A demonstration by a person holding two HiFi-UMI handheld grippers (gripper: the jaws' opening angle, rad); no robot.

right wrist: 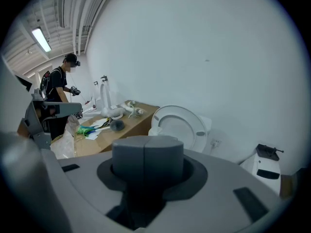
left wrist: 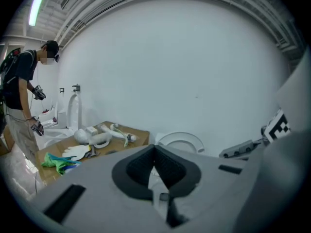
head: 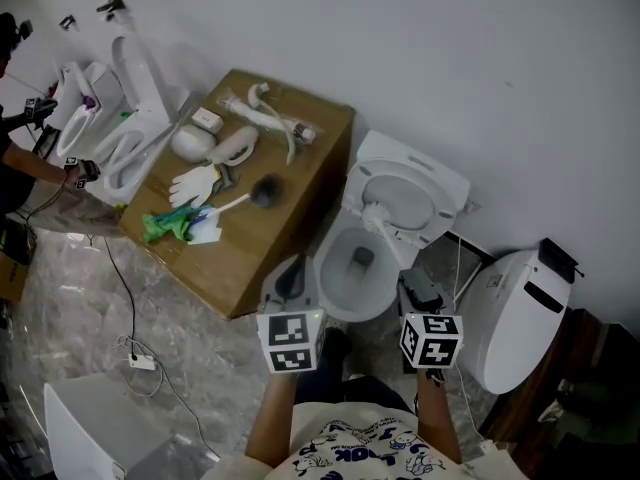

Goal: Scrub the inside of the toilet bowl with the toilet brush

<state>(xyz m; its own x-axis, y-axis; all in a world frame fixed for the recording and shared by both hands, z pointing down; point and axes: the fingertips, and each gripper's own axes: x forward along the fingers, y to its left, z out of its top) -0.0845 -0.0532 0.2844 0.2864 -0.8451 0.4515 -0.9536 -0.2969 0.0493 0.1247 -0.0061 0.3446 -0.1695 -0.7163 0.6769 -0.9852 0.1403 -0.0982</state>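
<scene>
The white toilet bowl [head: 350, 263] stands against the wall with its seat and lid [head: 405, 193] raised. The toilet brush [head: 262, 191], dark head and white handle, lies on the brown cardboard box [head: 290, 218] left of the toilet, and its head shows in the right gripper view too [right wrist: 116, 125]. My left gripper [head: 291, 270] hovers over the bowl's left rim, shut on nothing [left wrist: 155, 149]. My right gripper [head: 420, 290] sits by the bowl's right side, also shut and empty [right wrist: 145, 152]. The raised seat [right wrist: 181, 125] is ahead of the right gripper.
On the box lie a white glove [head: 195, 183], a green cloth [head: 165, 226] and white plumbing parts [head: 265, 113]. A second white toilet [head: 520, 308] lies at the right, more white fixtures [head: 110, 128] at the far left beside a person [left wrist: 19, 101]. A cable and power strip [head: 140, 360] cross the floor.
</scene>
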